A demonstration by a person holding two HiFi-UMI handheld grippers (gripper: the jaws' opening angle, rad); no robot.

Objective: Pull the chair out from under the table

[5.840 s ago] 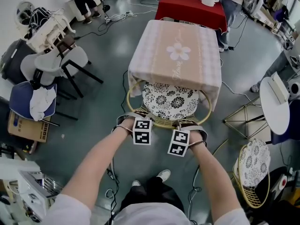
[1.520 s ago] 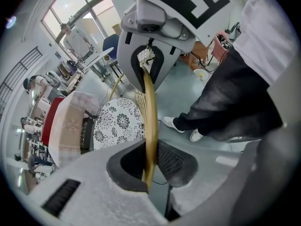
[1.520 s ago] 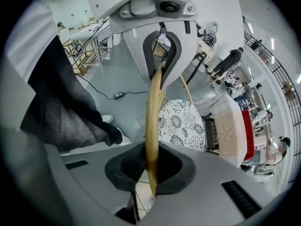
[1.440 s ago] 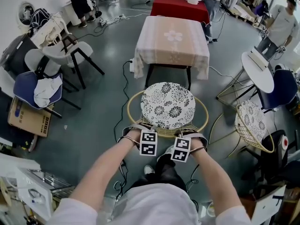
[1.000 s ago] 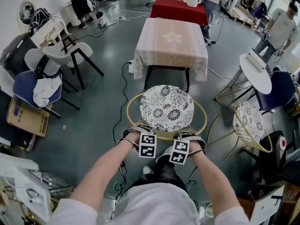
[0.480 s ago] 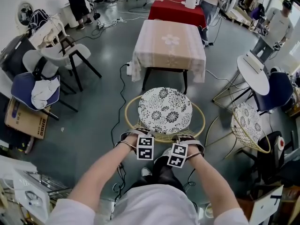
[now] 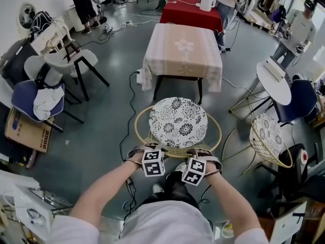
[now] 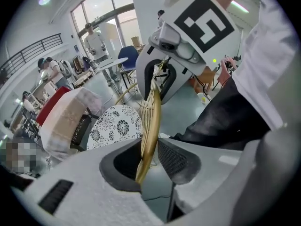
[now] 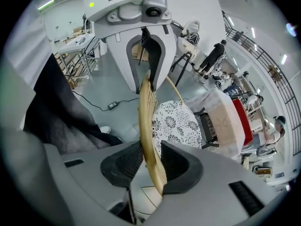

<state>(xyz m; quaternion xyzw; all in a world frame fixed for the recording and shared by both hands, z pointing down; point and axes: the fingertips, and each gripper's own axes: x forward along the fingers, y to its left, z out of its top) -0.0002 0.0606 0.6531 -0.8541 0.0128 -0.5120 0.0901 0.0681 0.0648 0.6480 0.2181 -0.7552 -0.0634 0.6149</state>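
The round wire chair with the black-and-white flowered cushion (image 7: 177, 122) stands out on the floor, fully in front of the pink-clothed table (image 7: 183, 50). Both grippers sit at the near edge of its gold rim (image 7: 138, 133): my left gripper (image 7: 151, 149) and my right gripper (image 7: 196, 152). In the left gripper view the rim (image 8: 151, 119) runs between the jaws of the left gripper (image 8: 150, 161), which are opening, with a gap beside it. In the right gripper view the rim (image 9: 146, 117) likewise passes between the opening jaws of the right gripper (image 9: 149, 166).
A second wire chair (image 7: 269, 139) stands at the right beside a white round table (image 7: 274, 80). A red table (image 7: 195, 11) is behind the pink one. Chairs (image 7: 66, 60), a cardboard box (image 7: 23, 131) and floor cables lie at the left. People stand at the back.
The chair came out from under the table toward me. In the last half second both marker cubes rolled a little; the chair stayed put.
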